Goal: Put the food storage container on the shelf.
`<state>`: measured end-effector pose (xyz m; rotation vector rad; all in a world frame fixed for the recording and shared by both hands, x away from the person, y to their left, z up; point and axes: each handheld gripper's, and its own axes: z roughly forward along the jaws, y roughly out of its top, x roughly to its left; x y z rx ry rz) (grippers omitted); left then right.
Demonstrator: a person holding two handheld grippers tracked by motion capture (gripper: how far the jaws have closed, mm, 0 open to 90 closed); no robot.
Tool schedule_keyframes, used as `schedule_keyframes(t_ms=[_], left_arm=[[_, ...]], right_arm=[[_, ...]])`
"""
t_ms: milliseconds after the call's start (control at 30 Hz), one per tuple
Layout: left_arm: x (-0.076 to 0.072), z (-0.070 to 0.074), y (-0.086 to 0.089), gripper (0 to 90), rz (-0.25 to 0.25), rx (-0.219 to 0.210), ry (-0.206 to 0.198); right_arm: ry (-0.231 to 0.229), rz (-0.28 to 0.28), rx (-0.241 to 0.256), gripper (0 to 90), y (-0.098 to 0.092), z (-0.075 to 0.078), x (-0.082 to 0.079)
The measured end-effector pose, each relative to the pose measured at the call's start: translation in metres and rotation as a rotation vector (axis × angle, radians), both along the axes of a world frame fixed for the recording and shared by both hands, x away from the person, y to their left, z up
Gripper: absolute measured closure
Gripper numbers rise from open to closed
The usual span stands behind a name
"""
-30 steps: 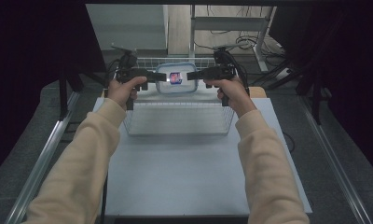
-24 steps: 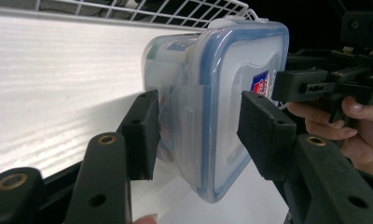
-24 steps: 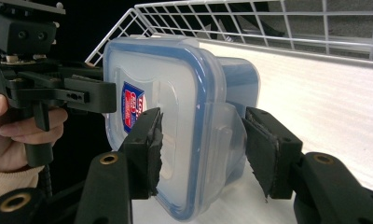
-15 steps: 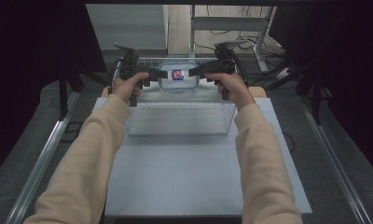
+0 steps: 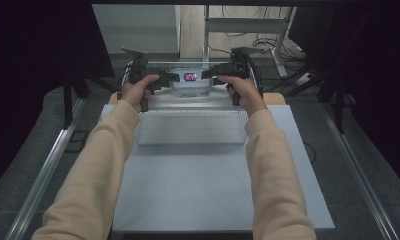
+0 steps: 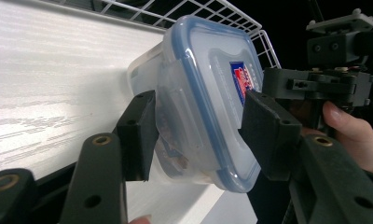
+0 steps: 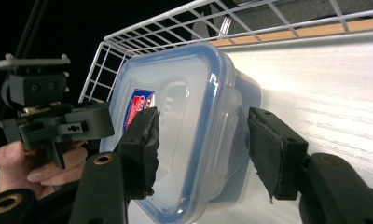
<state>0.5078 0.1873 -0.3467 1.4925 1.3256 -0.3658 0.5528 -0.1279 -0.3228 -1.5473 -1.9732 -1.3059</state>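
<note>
I had the plastic food container (image 5: 190,82) between my two claws at the far end of the table (image 5: 198,190), about 12 o'clock from me in the high view, with the white wire basket (image 5: 190,131) just nearer to me at 6 o'clock of the box. My left claw (image 5: 175,77) came in from 9 o'clock and my right claw (image 5: 204,75) from 3 o'clock. In the left gripper view the jaws straddled one end of the container (image 6: 194,93), one pad under the clear base, the other up by the blue-rimmed lid (image 6: 212,70); they were narrow around it, though I couldn't tell for sure that both pads were pressing. In the right gripper view it was the same at the other end: jaws narrowed around the box (image 7: 184,126), one pad on the lid side, the other seemingly with a small gap off the base wall, contact unclear. The box looked tilted, lid turned sideways toward the cameras, with a red and blue label (image 7: 134,109) on the lid. My judgement: light, stiff thin plastic, smooth and a bit slippery, something brownish inside (image 6: 173,156) that could shift. The lid rim and clip flaps are the best grip; squeeze the ends evenly, not the flexing middle of the wall, or it could pop out
</note>
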Motion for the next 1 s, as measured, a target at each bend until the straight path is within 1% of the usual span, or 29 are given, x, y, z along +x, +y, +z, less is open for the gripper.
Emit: schedule_keyframes(t_ms=[100,200,233,267,300,333,400,433,500,533,567,600,633,667,733,767,800,833,867,900,933,967,1000], left_arm=[[0.001,-0.002,0.001,45.1,-0.002,-0.013,0.004],[0.001,-0.002,0.001,44.7,0.0,-0.01,0.0],[0.001,-0.002,0.0,44.5,0.0,-0.006,-0.005],[0.0,-0.001,0.0,43.5,0.005,0.01,-0.025],[-0.001,0.0,-0.001,40.0,0.016,0.042,-0.044],[-0.002,0.0,0.0,35.0,0.031,0.055,-0.061],[-0.004,0.003,0.002,25.6,0.046,0.062,-0.094],[-0.007,0.005,0.003,22.1,0.051,0.071,-0.119],[-0.014,0.01,0.004,18.9,0.059,0.088,-0.17],[-0.018,0.013,0.004,17.9,0.064,0.112,-0.2],[-0.025,0.016,0.004,17.4,0.08,0.142,-0.235],[-0.029,0.018,0.004,17.4,0.092,0.156,-0.252],[-0.035,0.02,0.004,17.7,0.106,0.172,-0.27],[-0.042,0.022,0.005,18.1,0.115,0.182,-0.29],[-0.056,0.023,0.005,19.7,0.1,0.196,-0.33],[-0.065,0.023,0.004,20.1,0.093,0.204,-0.353],[-0.074,0.023,0.003,20.4,0.094,0.23,-0.382],[-0.086,0.022,0.002,21.1,0.107,0.265,-0.418],[-0.093,0.02,0.001,21.6,0.11,0.28,-0.435],[-0.103,0.018,0.0,21.9,0.111,0.297,-0.458],[-0.116,0.014,0.0,22.3,0.105,0.304,-0.485],[-0.124,0.01,-0.001,22.5,0.098,0.309,-0.498],[-0.135,0.005,-0.002,22.7,0.086,0.313,-0.511]], right_arm=[[0.015,-0.013,0.01,44.6,0.0,-0.002,0.001],[0.013,-0.021,0.012,44.1,0.0,-0.002,0.0],[0.013,-0.026,0.011,43.8,0.001,-0.002,0.0],[0.009,-0.032,0.008,42.5,0.001,-0.002,-0.001],[-0.004,-0.044,-0.006,36.6,0.002,-0.001,-0.002],[-0.02,-0.06,-0.016,29.7,0.004,0.0,-0.003],[-0.04,-0.078,-0.008,20.0,0.005,0.003,-0.006],[-0.062,-0.077,-0.016,16.7,0.005,0.005,-0.007],[-0.103,-0.08,-0.042,13.2,0.006,0.012,-0.014],[-0.14,-0.074,-0.064,11.9,0.006,0.015,-0.017],[-0.164,-0.073,-0.082,11.5,0.007,0.02,-0.022],[-0.21,-0.066,-0.111,11.5,0.007,0.024,-0.028],[-0.233,-0.061,-0.123,11.5,0.007,0.026,-0.032],[-0.269,-0.051,-0.136,11.6,0.006,0.029,-0.038],[-0.341,-0.03,-0.151,13.7,0.002,0.031,-0.051],[-0.37,-0.014,-0.152,13.9,0.0,0.031,-0.058],[-0.393,0.001,-0.157,14.5,-0.003,0.029,-0.066],[-0.419,0.021,-0.169,15.3,-0.006,0.026,-0.074],[-0.453,0.036,-0.186,16.0,-0.01,0.022,-0.085],[-0.477,0.039,-0.197,16.7,-0.013,0.019,-0.091],[-0.501,0.043,-0.204,17.1,-0.018,0.014,-0.1],[-0.53,0.053,-0.208,17.8,-0.024,0.008,-0.111],[-0.543,0.059,-0.203,18.1,-0.029,0.003,-0.117]])
